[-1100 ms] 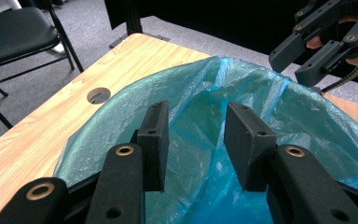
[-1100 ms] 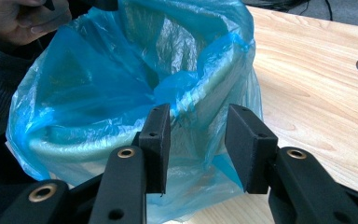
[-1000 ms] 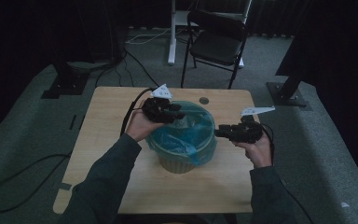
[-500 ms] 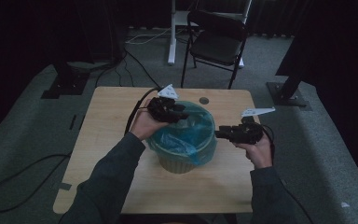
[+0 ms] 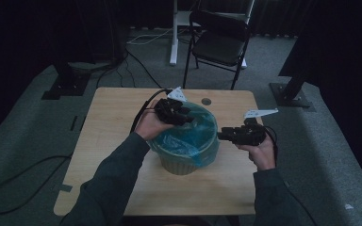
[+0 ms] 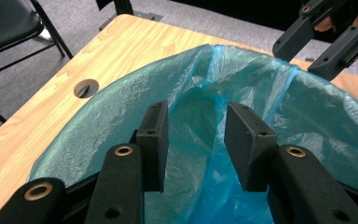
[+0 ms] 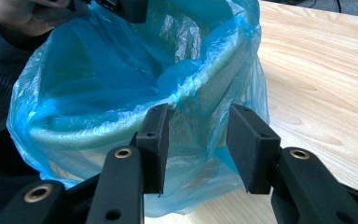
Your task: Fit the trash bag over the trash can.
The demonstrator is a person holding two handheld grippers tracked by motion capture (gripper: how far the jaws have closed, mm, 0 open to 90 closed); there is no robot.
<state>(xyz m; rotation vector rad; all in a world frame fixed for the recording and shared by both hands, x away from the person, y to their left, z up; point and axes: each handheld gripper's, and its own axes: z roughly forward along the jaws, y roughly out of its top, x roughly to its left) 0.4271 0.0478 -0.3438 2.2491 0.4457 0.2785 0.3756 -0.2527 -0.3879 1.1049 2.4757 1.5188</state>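
A pale bin lined with a blue plastic bag stands in the middle of the wooden table. My left gripper hovers over the bin's far-left rim. In the left gripper view its jaws stand open above the bag's inside, pressing on nothing. My right gripper is level at the bin's right side, pointing left. Its jaws are open in front of the bag's bunched rim and do not pinch it. The bag drapes loosely over the bin's rim.
A round hole lies in the table behind the bin. A black folding chair stands beyond the far edge. Cables trail on the grey floor at left, and dark stand bases sit at both sides.
My left gripper has edged slightly to the right over the bin's rim. The right gripper has stayed where it was.
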